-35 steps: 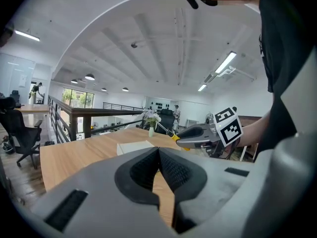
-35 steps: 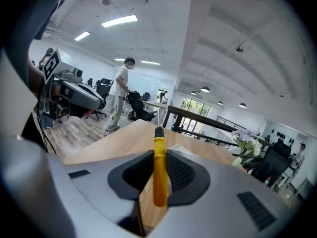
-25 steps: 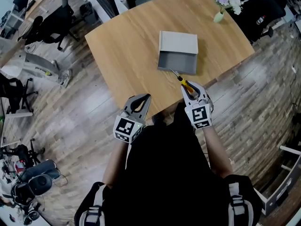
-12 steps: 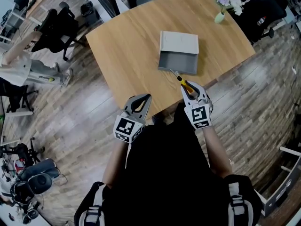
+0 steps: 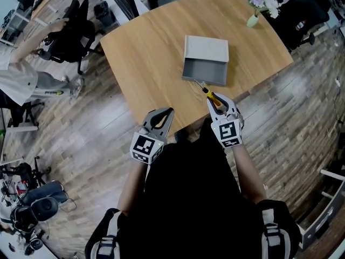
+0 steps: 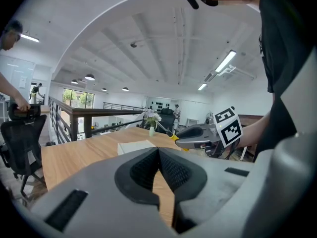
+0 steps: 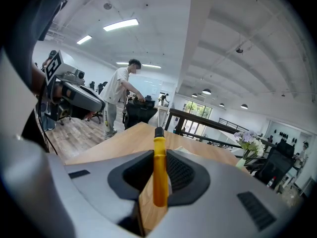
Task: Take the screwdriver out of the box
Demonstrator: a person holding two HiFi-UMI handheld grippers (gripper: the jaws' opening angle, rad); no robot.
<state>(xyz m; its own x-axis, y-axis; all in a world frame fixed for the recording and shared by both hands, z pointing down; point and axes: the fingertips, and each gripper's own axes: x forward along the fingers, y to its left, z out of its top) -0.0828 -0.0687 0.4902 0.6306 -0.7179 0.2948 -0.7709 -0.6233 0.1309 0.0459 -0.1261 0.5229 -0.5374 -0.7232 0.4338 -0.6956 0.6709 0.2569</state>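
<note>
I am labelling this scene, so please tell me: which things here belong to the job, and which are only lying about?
Job: screwdriver, held in the right claw; box; table.
Lying about: flower vase; office chair; left claw, shut, empty.

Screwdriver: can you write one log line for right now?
right gripper: shut on screwdriver | screwdriver: in air, tip near grey box | left gripper: shut, empty

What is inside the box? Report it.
The box shows only bare grey floor in its open part. The screwdriver is outside, clamped in the jaws of the right gripper. Whatever lies under the lighter top panel is covered.
</note>
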